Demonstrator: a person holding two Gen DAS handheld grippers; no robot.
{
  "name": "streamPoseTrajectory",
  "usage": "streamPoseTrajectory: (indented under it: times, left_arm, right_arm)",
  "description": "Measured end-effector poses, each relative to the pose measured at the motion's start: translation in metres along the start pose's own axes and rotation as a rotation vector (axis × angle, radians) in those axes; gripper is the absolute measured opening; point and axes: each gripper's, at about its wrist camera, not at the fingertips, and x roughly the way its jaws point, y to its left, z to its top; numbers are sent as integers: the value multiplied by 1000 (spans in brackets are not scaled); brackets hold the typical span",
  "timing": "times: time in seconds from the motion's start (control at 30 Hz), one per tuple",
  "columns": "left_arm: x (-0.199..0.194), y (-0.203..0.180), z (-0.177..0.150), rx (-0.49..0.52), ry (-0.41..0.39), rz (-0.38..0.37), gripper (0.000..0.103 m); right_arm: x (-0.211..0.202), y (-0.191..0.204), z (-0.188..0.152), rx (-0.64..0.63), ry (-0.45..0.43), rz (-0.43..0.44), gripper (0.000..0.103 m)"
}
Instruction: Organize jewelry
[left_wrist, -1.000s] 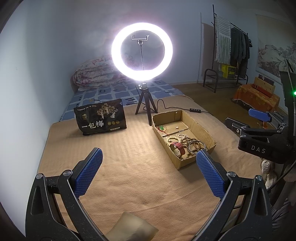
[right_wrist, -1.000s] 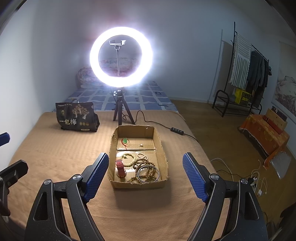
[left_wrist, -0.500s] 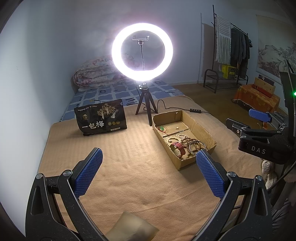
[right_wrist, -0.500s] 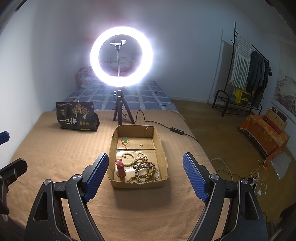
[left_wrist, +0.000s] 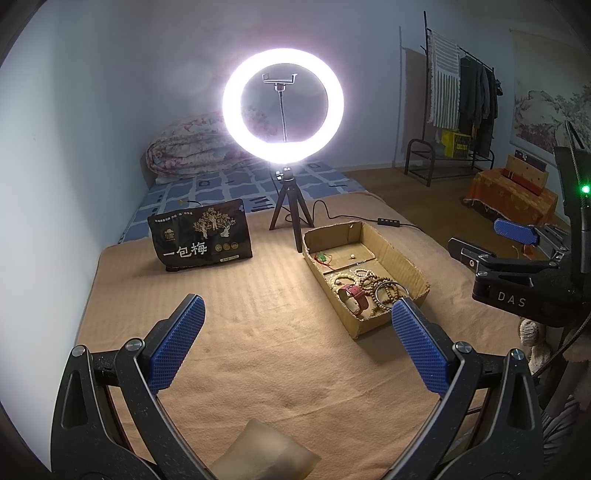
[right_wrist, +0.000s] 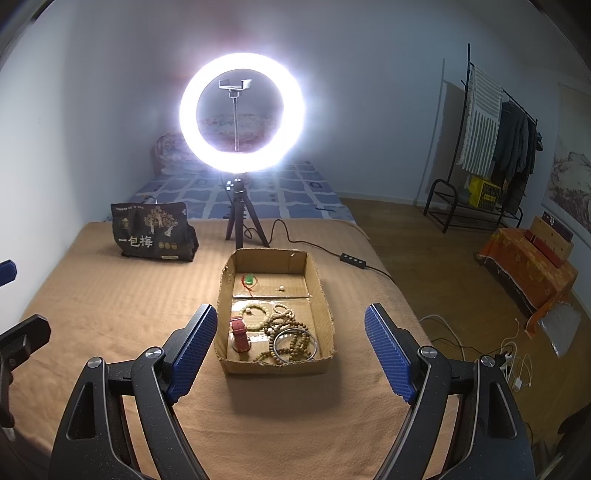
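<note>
An open cardboard box (right_wrist: 321, 295) sits on the tan blanket, split by a low divider. Its near half holds several wooden bead bracelets (right_wrist: 286, 334), a metal bangle (right_wrist: 314, 341) and a red watch strap (right_wrist: 239, 332). Its far half holds a green pendant on red cord (right_wrist: 250, 279) and a small pale bead (right_wrist: 281, 288). The box also shows in the left wrist view (left_wrist: 402, 260), right of centre. My right gripper (right_wrist: 290, 352) is open and empty, just short of the box. My left gripper (left_wrist: 295, 341) is open and empty, left of the box.
A lit ring light on a small tripod (right_wrist: 242, 229) stands behind the box, its cable (right_wrist: 352, 260) trailing right. A black snack bag (right_wrist: 153, 230) stands at the back left. A pale translucent pouch (left_wrist: 264, 456) lies under the left gripper. The bed's edge drops off at right.
</note>
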Motion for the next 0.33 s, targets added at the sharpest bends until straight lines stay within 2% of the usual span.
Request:
streamPoseTrajectory:
  times: [0.33]
  left_arm:
    - [-8,1,1,-7,-38,27,103]
  right_arm:
    - [-1,1,-1,-12,8,7,82]
